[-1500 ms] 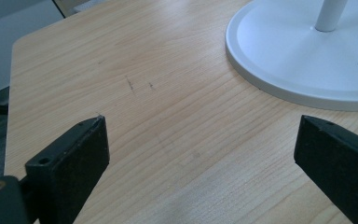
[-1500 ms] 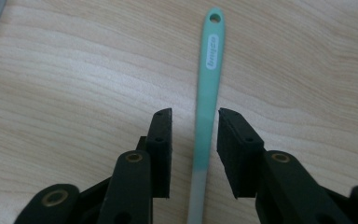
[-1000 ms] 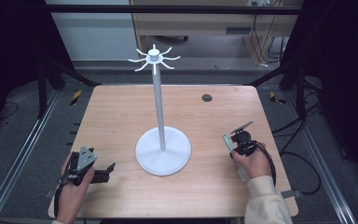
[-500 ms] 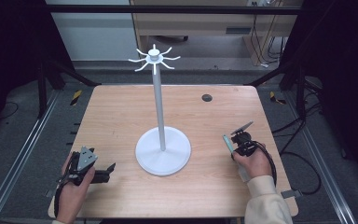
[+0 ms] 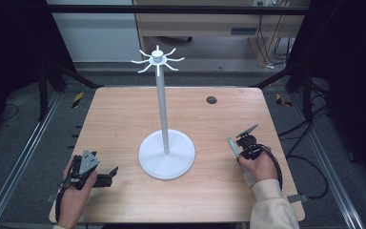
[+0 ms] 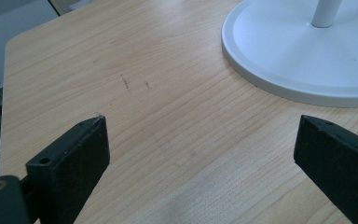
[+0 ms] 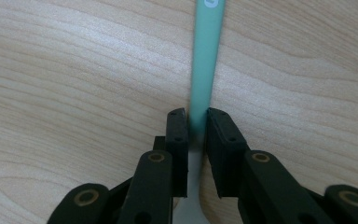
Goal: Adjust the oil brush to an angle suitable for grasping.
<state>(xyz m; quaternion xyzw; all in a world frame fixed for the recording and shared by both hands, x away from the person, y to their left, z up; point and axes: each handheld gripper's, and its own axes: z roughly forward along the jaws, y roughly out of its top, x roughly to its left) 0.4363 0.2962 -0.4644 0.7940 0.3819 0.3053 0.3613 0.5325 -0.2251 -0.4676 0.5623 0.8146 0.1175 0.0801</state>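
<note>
A white stand (image 5: 167, 155) with a round base, a tall pole and a ring of hooks at its top is at the table's middle. My left gripper (image 5: 110, 175) rests at the front left, jaws toward the base; it is open (image 6: 200, 128) over bare wood, with the base's rim (image 6: 303, 56) ahead on the right. At the front right, my right gripper (image 5: 242, 151) is shut (image 7: 196, 116) on a mint-green utensil handle (image 7: 206, 51), which lies against the tabletop and points away from the jaws. In the high view the handle (image 5: 232, 145) angles toward the far left.
The wooden table (image 5: 124, 119) has a small dark round hole (image 5: 211, 100) at the back right. Black frame posts and metal floor rails (image 5: 24, 157) flank both sides. A cable (image 5: 277, 167) loops from the right gripper near the table's right edge.
</note>
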